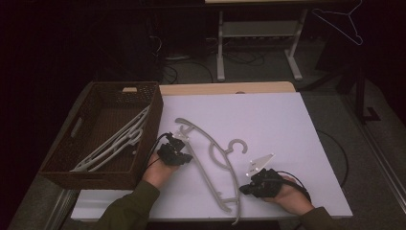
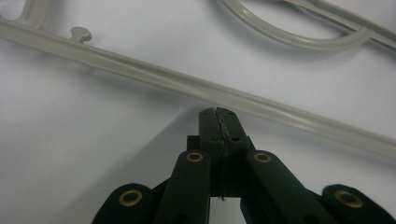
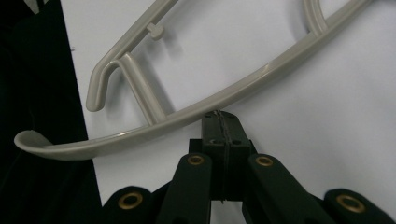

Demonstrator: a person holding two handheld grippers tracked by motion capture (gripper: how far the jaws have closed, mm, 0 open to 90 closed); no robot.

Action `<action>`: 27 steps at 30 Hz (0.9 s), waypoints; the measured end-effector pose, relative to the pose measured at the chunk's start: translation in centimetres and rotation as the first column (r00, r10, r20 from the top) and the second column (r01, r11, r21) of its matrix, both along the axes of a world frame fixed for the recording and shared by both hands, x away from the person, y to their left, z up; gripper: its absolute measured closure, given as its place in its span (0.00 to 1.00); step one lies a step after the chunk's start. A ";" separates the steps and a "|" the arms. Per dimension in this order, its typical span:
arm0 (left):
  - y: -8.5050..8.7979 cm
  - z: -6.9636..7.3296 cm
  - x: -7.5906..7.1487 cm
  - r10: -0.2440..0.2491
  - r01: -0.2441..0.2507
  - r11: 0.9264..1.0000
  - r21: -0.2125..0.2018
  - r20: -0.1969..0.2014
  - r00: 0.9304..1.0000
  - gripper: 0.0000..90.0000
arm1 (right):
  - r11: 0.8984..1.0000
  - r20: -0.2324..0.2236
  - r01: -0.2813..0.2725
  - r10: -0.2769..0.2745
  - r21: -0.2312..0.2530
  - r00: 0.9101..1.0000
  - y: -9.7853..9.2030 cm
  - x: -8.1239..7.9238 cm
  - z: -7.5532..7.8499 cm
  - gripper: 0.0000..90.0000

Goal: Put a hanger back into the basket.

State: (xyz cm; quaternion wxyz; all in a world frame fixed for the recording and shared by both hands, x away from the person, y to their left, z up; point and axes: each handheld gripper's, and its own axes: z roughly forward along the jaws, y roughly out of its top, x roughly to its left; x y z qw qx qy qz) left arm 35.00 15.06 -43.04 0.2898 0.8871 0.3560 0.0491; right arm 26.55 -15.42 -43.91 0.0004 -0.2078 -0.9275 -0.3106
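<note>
Where closed fingers (image 3: 220, 122) meet, hanger (image 3: 196, 116) just ahead.

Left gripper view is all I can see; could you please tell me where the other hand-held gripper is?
Observer: The right hand-held gripper, jaws shut, has its tips at the edge of the grey hanger's long arm, near its end.
Operator: Does that end lie on the table?
Observer: No, its tip juts past the white table's near edge.
Operator: Where could the hanger go?
Observer: A brown wicker basket at the table's left already holds similar hangers.
</note>
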 end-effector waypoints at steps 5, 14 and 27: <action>-0.8 -0.1 1.1 -0.001 0.001 1.000 0.006 -0.003 1.000 1.00 | 0.999 -0.005 -0.038 0.038 0.009 0.999 1.0 -0.3 -0.1 1.00; -3.6 0.2 3.1 -0.043 0.043 0.998 0.034 -0.003 0.999 1.00 | 0.992 0.016 -0.124 0.123 0.027 0.992 4.3 -0.5 -0.1 1.00; -4.3 1.5 4.3 -0.059 0.058 0.998 0.037 0.018 0.998 1.00 | 0.985 0.057 -0.166 0.164 0.038 0.985 9.7 1.1 -0.3 1.00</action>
